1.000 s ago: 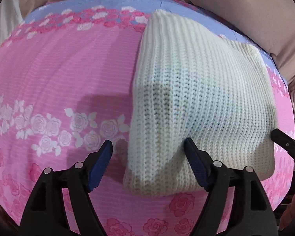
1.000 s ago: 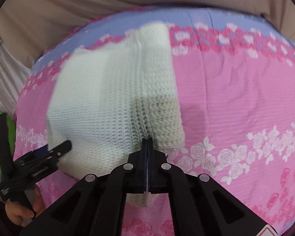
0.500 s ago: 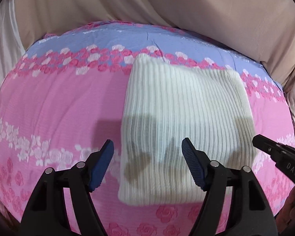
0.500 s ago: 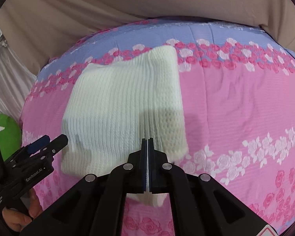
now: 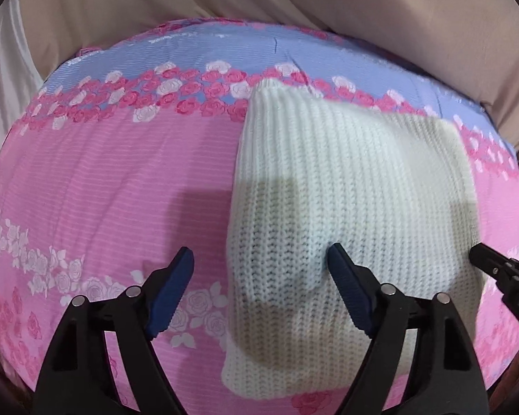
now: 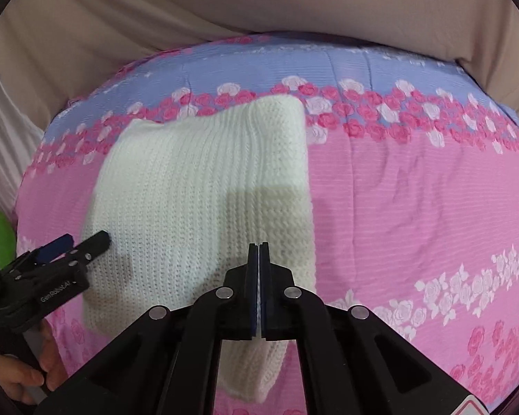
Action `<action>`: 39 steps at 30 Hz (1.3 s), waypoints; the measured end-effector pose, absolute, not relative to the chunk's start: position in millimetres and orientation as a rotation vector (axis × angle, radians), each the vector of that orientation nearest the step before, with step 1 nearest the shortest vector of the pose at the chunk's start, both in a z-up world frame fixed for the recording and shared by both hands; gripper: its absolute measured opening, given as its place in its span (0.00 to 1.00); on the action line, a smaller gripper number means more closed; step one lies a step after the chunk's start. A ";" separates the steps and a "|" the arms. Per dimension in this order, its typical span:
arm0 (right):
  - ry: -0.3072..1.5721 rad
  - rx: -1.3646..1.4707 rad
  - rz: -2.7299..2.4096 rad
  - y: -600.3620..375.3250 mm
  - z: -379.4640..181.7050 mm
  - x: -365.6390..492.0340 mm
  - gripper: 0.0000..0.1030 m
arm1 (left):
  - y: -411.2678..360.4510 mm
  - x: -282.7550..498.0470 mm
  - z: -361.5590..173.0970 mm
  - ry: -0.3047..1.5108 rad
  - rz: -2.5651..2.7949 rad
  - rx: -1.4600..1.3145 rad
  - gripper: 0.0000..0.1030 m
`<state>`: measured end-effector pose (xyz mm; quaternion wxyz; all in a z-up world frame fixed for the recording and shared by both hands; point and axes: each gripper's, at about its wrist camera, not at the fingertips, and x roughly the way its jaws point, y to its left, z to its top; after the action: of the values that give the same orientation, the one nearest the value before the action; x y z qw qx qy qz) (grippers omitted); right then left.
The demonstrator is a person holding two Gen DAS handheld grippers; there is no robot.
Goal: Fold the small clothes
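A folded cream knitted garment (image 5: 346,186) lies on a pink rose-patterned bedspread (image 5: 121,186). My left gripper (image 5: 259,266) is open, its jaws astride the garment's near left edge; the right finger presses into the knit. In the right wrist view the garment (image 6: 197,200) lies left of centre. My right gripper (image 6: 258,252) is shut over the garment's near right part, with a thin white strip showing between the pads; whether that is knit I cannot tell. The right gripper's tip shows in the left view (image 5: 481,259), and the left gripper in the right view (image 6: 86,245).
A blue band with roses (image 5: 259,55) runs along the bedspread's far edge. Beige fabric (image 6: 259,7) rises behind the bed. A green object (image 6: 3,235) lies at the far left. A hand (image 6: 17,377) holds the left gripper's handle.
Both grippers drew back from the garment half a second ago and have come close over it again. The left jaws stay open, the right stay shut.
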<state>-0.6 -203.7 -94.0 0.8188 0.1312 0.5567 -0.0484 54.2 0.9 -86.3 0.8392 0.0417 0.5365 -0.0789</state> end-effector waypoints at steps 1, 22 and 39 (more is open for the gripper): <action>1.216 0.253 -0.112 -203.2 -108.7 0.1 0.00 | 2.0 56.0 -91.3 1.144 -0.171 0.085 0.76; 1.140 0.330 -0.200 -211.2 -78.9 -148.4 0.32 | 29.2 -95.6 -33.9 0.939 -0.070 0.073 0.93; 1.115 0.315 -0.282 -132.4 -80.6 -187.6 0.51 | 28.3 -122.4 -49.7 0.984 -0.159 0.155 0.93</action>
<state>-187.6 -132.4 -80.6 0.8276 0.1483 0.5249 -0.1326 -122.4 28.3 -49.7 0.8755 0.0744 0.4713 -0.0762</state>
